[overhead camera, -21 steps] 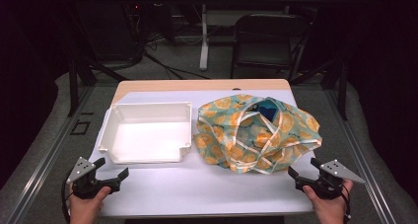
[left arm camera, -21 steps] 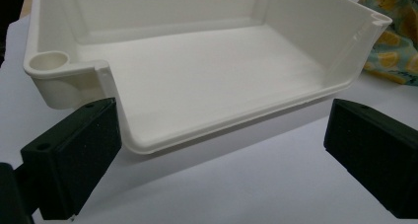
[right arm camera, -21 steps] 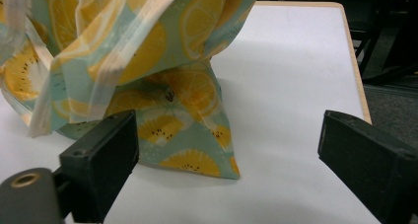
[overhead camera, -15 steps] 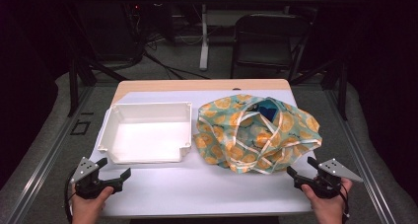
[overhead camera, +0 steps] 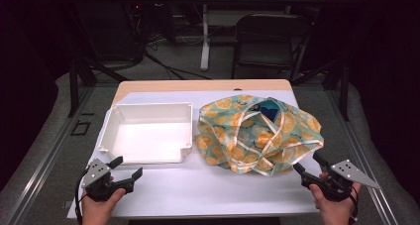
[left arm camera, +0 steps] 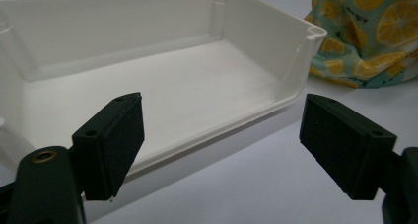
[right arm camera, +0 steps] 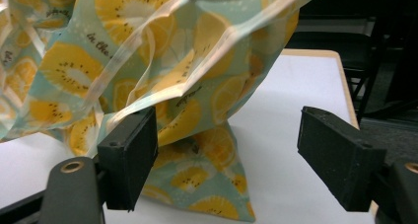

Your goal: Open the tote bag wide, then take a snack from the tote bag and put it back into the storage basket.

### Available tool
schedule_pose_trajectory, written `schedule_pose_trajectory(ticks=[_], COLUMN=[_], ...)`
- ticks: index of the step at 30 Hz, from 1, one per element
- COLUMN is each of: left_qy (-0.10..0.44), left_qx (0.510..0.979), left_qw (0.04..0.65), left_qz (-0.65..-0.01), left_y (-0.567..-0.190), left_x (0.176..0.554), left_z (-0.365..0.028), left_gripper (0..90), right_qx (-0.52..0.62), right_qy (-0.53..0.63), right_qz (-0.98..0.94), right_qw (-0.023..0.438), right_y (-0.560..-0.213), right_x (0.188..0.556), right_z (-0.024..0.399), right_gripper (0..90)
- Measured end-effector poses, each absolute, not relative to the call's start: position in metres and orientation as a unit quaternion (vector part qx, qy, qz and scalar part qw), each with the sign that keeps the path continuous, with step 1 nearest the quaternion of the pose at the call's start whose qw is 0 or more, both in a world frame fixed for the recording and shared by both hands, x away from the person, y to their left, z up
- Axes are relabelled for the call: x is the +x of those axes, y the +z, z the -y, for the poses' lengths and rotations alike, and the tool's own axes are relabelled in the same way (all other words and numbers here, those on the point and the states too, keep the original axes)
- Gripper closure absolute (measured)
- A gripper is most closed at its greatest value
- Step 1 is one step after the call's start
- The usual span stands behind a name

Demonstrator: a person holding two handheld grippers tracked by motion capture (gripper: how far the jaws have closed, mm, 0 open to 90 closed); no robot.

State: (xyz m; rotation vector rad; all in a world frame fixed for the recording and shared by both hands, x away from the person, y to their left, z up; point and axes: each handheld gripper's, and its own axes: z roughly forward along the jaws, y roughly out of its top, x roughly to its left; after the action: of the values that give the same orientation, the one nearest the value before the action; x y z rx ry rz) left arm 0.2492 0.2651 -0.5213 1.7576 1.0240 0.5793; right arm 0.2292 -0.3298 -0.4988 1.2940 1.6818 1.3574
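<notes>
Lying on white tabletop (overhead camera: 208,190) right of shallow white plastic tray (overhead camera: 146,134), soft, light lemon-print fabric bag (overhead camera: 257,136), likely collapsing when lifted, best pinched at near hem; left gripper (overhead camera: 130,169) and right gripper (overhead camera: 306,165) both hovering, jaws apart, empty.

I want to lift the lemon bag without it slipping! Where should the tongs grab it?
Probably grab the pale strap loops on top of the lemon bag, coming from above. They lie loose over the crumpled fabric, so the open right tongs could close around one.
</notes>
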Motion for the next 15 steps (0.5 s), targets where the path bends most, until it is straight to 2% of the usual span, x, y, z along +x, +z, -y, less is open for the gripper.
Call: schedule_pose_trajectory(ticks=[8,12,13,15], left_qy=[0.226,0.223,0.223,0.218], left_qx=[0.727,0.724,0.724,0.723], left_qw=[0.499,0.506,0.506,0.513], left_qz=[-0.414,-0.413,-0.413,-0.409], left_y=[-0.517,-0.512,-0.512,-0.507], left_x=[0.251,0.252,0.252,0.253], left_z=[-0.261,-0.258,-0.258,-0.251], left_gripper=[22.4,24.2,24.2,25.6], right_qx=[0.478,0.472,0.472,0.471], right_qy=[0.512,0.513,0.513,0.521], right_qz=[-0.642,-0.649,-0.649,-0.646], right_qw=[0.311,0.305,0.305,0.3], right_y=[-0.491,-0.488,-0.488,-0.483], right_x=[0.235,0.236,0.236,0.234], right_z=[0.322,0.317,0.317,0.318], right_gripper=[28.0,38.7,38.7,47.5])
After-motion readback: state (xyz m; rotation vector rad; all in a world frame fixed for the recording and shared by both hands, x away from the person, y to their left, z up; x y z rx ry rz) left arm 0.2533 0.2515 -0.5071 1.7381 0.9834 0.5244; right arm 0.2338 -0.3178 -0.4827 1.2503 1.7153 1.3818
